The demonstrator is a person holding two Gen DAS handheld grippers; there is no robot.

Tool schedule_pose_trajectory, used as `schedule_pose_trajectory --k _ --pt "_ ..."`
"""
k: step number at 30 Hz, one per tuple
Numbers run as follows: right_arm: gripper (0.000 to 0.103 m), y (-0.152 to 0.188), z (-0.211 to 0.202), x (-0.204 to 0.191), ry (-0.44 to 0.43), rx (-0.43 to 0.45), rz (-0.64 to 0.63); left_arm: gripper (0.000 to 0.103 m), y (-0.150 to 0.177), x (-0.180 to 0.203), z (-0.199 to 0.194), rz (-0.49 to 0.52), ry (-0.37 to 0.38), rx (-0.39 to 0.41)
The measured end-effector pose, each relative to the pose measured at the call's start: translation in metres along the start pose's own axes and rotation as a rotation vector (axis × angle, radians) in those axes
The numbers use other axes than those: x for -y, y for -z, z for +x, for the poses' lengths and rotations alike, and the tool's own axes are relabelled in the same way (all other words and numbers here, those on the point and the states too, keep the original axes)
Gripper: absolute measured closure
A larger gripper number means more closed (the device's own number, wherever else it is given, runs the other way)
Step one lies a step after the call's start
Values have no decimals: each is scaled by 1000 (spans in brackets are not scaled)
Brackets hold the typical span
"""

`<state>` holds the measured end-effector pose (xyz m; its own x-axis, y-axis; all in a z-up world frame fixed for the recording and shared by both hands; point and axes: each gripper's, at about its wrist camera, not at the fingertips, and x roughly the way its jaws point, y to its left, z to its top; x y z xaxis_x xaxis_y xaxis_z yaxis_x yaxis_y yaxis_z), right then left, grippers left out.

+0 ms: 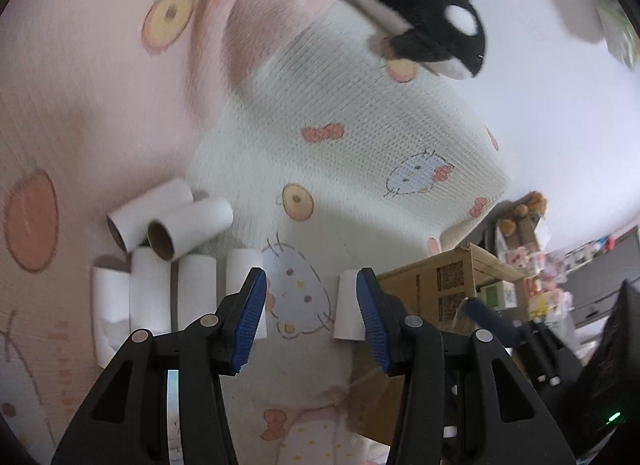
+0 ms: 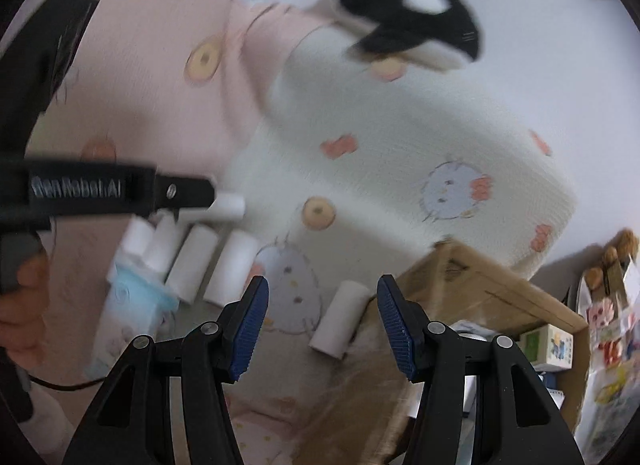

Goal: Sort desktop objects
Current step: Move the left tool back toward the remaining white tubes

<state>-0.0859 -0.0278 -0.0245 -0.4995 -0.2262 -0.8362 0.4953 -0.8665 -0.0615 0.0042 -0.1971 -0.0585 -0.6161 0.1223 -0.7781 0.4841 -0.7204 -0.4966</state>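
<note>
Nearest to the left wrist camera stands the left gripper [image 1: 311, 315], its two blue pads spread apart with nothing between them. Under it lies a printed blanket [image 1: 360, 153] in pink and white, with cat faces, bows and round shapes on it. On the blanket, left of the gripper, a group of white paper tubes [image 1: 172, 249] lies close together: some side by side in a row, and two more lying across the far end of the row. One single tube [image 1: 347, 305] lies apart from the group, just behind the right finger of this gripper, beside the edge of a cardboard box [image 1: 444, 285].

The right gripper [image 2: 323, 323] is also spread, and nothing is held between its pads. In its view the single tube [image 2: 340, 319] lies between the two fingers but further away, not touched by them, and it lies against the cardboard box [image 2: 492, 289]. The row of tubes [image 2: 208, 265] lies to the left, and near them there is a light blue packet [image 2: 132, 305]; what it is I cannot tell because of blur. The left gripper [image 2: 188, 195] comes into this view from the left side, over the tubes, with a hand [image 2: 24, 305] under its handle.

A black and white plush orca [image 1: 436, 17] lies at the far end of the blanket, well apart from both grippers.
</note>
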Motion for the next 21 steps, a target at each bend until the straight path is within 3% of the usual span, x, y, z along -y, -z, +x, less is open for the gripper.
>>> schedule_pose_trajectory --k 2,6,10,14,17,21 --pt "50 0 12 -10 26 -35 -38 52 0 -11 5 -23 25 -12" --pt "50 -8 30 -22 -52 -116 -116 52 4 -27 18 -38 12 -23" --pt "50 -26 38 -16 16 -148 -272 52 7 -32 28 -37 -2 -9" --pt "50 -50 51 7 -47 -227 -286 52 11 -25 41 4 -52 6" --pt "50 -66 66 23 -36 -288 -282 52 16 -17 55 19 -24 1" --pt "50 -80 94 41 -117 -393 -214 52 27 -5 81 41 -17 -12"
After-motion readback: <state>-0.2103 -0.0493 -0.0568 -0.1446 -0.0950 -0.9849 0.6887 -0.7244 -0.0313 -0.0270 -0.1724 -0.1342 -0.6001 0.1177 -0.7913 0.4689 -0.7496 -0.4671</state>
